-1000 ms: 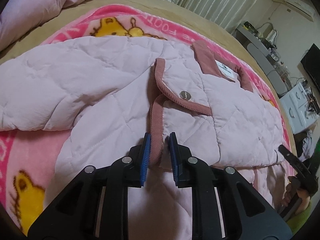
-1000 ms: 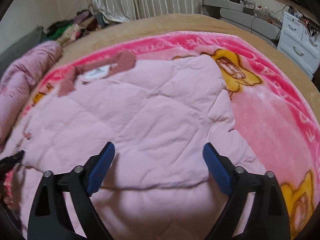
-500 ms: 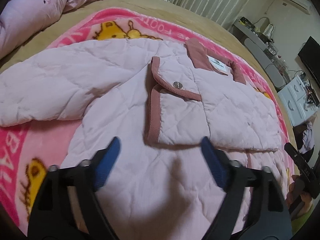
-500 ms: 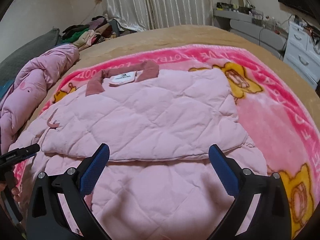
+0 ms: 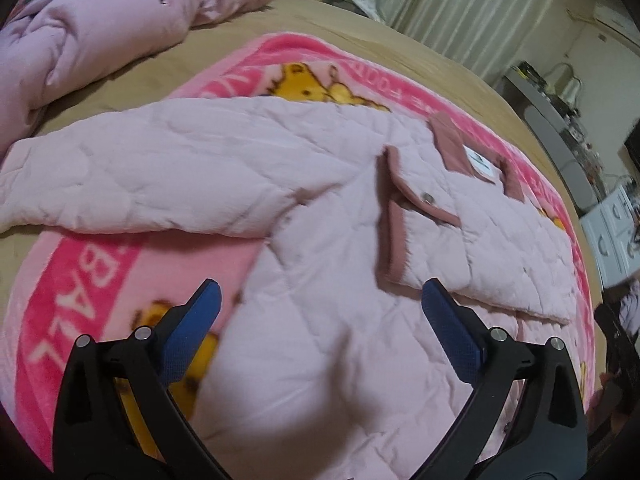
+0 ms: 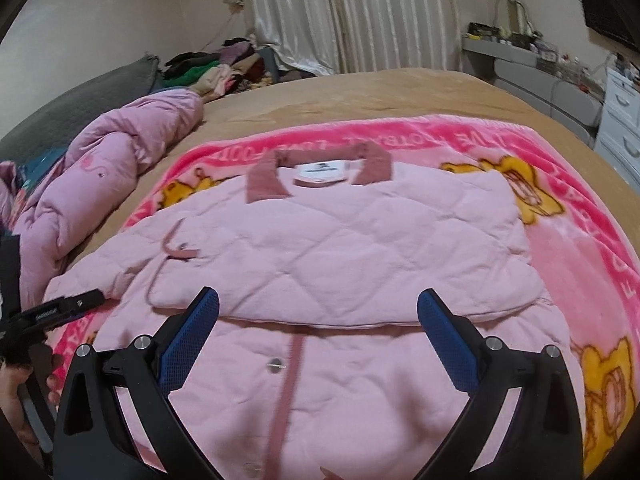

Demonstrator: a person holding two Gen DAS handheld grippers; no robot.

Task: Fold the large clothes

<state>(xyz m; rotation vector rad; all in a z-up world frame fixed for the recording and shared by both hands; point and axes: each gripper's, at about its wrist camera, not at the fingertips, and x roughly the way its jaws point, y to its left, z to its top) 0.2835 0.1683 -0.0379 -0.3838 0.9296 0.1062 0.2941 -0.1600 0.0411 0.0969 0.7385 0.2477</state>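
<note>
Your left gripper (image 5: 320, 320) hangs over the pink quilted jacket (image 5: 320, 216) with its jaws opening wide, nothing between them. Your right gripper (image 6: 318, 320) also stands fully apart and holds nothing.

The jacket lies flat on the pink cartoon blanket (image 6: 560, 148), collar (image 6: 320, 172) toward the top of the right wrist view, hem toward you. One sleeve (image 6: 360, 256) is already folded across the chest, its cuff (image 5: 394, 236) at centre of the left wrist view.

The other sleeve (image 5: 140, 176) still stretches out toward the left edge of the left wrist view, its long axis crosswise to the body. Judged from this, your left gripper is nearer to it.

There is open blanket below that sleeve. The bunched pink duvet (image 5: 100, 24) crowds the upper left.
</note>
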